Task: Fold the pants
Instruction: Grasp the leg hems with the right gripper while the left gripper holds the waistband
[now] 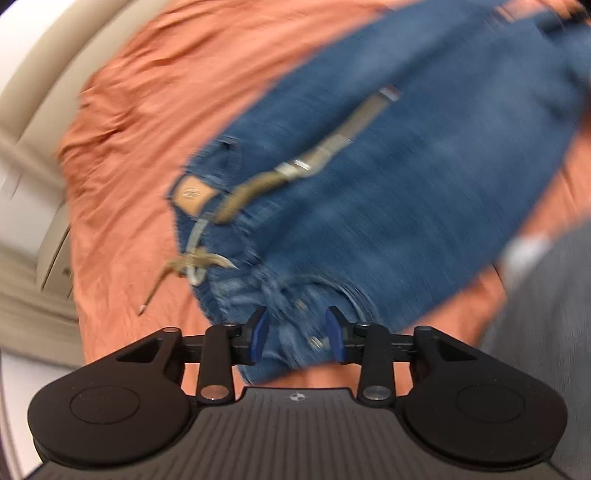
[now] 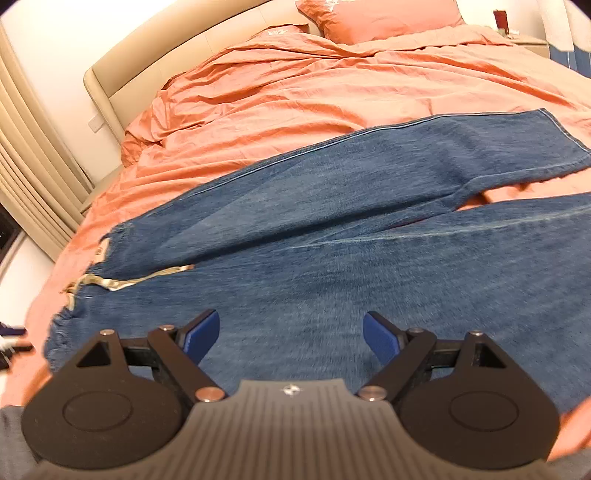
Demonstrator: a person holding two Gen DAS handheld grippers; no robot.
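Both claws hang apart, holding nothing: left gripper (image 1: 296, 334) over the waistband, right gripper (image 2: 291, 334) over the near leg. Blue denim pants (image 2: 332, 236) lie flat, legs apart, on the orange bedsheet (image 2: 295, 85). Denim looks thick, heavy, floppy; grab the waistband and hem.

A rumpled orange duvet (image 2: 332, 85) covers the bed, with two matching pillows (image 2: 380, 18) at the beige padded headboard (image 2: 155, 62). Pale pleated curtains (image 2: 33, 155) hang along the left wall.
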